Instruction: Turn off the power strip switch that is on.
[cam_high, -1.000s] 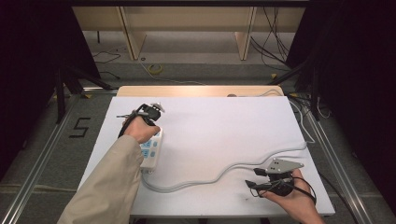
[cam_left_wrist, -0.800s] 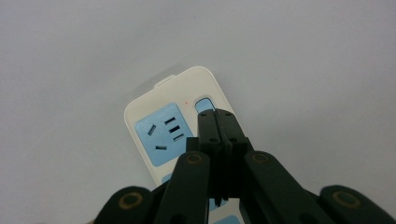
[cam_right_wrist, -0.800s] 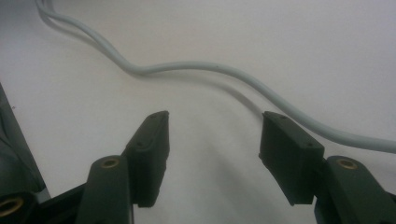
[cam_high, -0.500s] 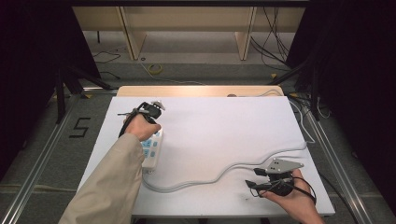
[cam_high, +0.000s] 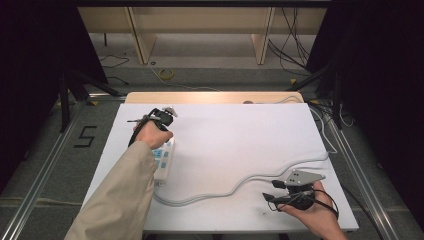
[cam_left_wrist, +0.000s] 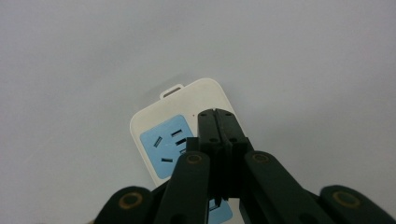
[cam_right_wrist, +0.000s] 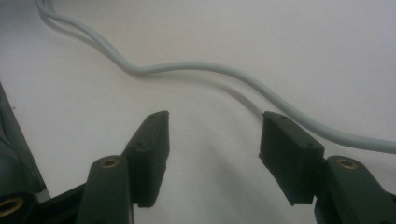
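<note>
Power strip (cam_high: 163, 159), one, white with blue sockets, lies at the left of the white table (cam_high: 240, 135), its single grey cable (cam_high: 240, 182) snaking rightward. Left gripper (cam_left_wrist: 218, 116) hangs clenched over the strip's end socket; right gripper (cam_right_wrist: 212, 149), released, rests just beside the cable.

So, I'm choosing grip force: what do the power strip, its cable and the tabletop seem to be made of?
Power strip: likely hard plastic, smooth white shell with pale blue socket faces. Cable: probably rubbery plastic sheath, light grey, since it lies in soft curves. Tabletop: matte white sheet or board; material unclear.
</note>
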